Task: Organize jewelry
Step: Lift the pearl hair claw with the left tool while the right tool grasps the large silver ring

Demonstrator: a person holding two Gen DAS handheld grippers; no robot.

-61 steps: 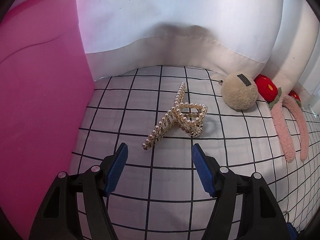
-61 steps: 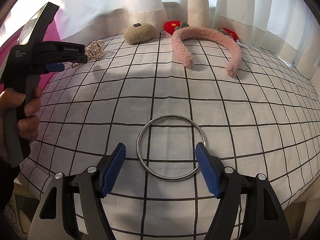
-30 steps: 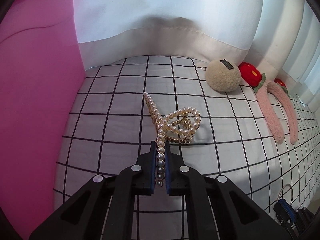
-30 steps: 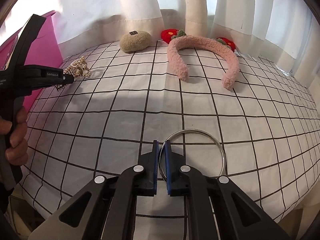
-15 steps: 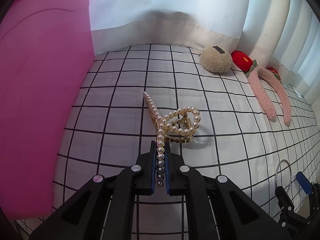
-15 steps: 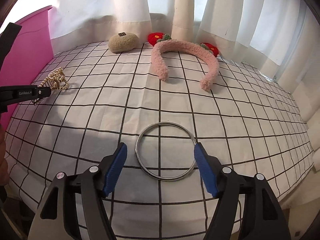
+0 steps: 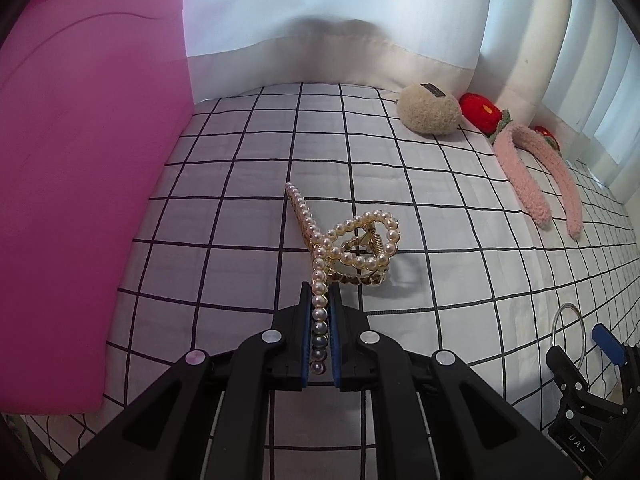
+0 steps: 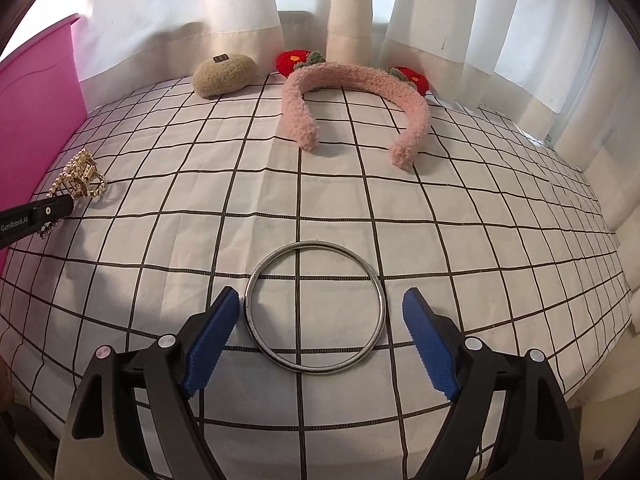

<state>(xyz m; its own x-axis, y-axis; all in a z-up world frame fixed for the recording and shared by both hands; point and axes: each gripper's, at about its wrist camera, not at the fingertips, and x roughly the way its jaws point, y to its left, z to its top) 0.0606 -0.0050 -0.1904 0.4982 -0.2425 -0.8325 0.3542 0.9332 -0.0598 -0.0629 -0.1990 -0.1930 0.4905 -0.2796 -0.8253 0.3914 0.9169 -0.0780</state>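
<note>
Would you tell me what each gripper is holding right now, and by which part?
The left tongs pinch the pearl hair claw by one beaded arm's end; the right tongs are open, holding nothing.

Bright daylight through the curtains (image 8: 240, 8) backlights both sharp views, casting soft near-side shadows; fisheye edges bend darkly.

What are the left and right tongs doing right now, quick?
Left tongs: closed on the pearl hair claw.
Right tongs: open, holding nothing, one finger on each side of the silver ring on the cloth.
</note>
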